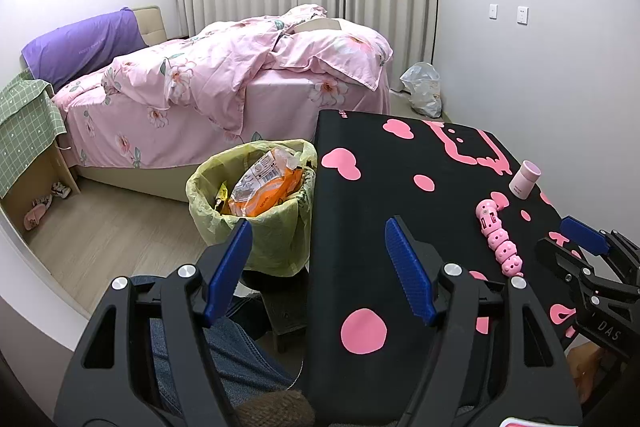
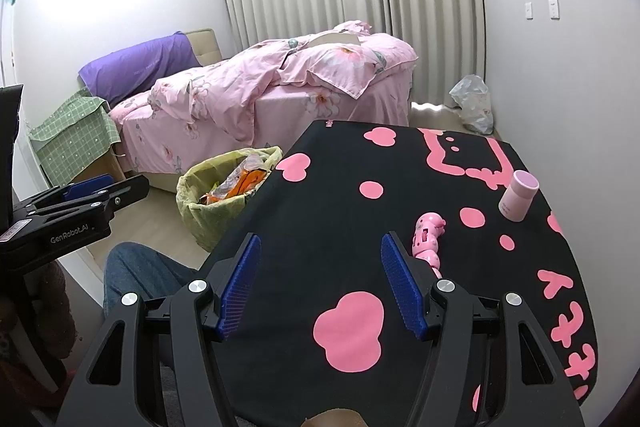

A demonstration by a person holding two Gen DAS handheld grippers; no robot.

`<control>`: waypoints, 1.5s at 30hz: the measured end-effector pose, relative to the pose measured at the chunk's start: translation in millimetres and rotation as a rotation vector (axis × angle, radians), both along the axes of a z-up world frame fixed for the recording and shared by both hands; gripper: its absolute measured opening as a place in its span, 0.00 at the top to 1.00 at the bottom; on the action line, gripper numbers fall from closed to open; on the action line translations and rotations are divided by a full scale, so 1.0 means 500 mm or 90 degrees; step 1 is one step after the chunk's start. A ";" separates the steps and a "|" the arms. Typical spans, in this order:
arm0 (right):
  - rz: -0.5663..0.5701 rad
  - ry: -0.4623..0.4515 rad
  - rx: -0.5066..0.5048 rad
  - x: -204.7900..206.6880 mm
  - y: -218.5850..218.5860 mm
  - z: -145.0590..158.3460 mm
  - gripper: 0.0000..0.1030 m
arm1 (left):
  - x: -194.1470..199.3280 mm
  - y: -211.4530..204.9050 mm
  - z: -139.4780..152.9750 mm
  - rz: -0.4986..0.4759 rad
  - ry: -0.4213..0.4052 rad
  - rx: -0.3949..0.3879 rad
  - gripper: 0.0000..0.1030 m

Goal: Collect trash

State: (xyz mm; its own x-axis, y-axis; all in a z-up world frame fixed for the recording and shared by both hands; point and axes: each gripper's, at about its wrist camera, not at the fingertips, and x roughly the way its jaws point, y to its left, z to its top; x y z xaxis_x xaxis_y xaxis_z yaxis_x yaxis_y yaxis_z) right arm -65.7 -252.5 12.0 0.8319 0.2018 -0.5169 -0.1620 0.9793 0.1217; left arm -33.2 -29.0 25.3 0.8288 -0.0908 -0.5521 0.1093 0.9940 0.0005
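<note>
Left gripper [image 1: 318,247] spread, empty, over table [image 1: 380,155] edge; right gripper [image 2: 320,261] spread, empty, above table; bin [image 1: 256,227] holds orange wrapper [image 1: 266,193]

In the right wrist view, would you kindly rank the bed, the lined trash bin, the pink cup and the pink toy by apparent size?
1. Bed, largest, though farthest.
2. Trash bin.
3. Pink cup and pink toy: look alike, and the toy is partly hidden behind a tong, so unranked.
</note>
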 end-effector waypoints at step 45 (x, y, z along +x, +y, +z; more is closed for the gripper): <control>0.000 -0.006 0.002 -0.002 0.004 0.002 0.42 | -0.001 -0.003 0.001 -0.005 0.002 -0.001 0.36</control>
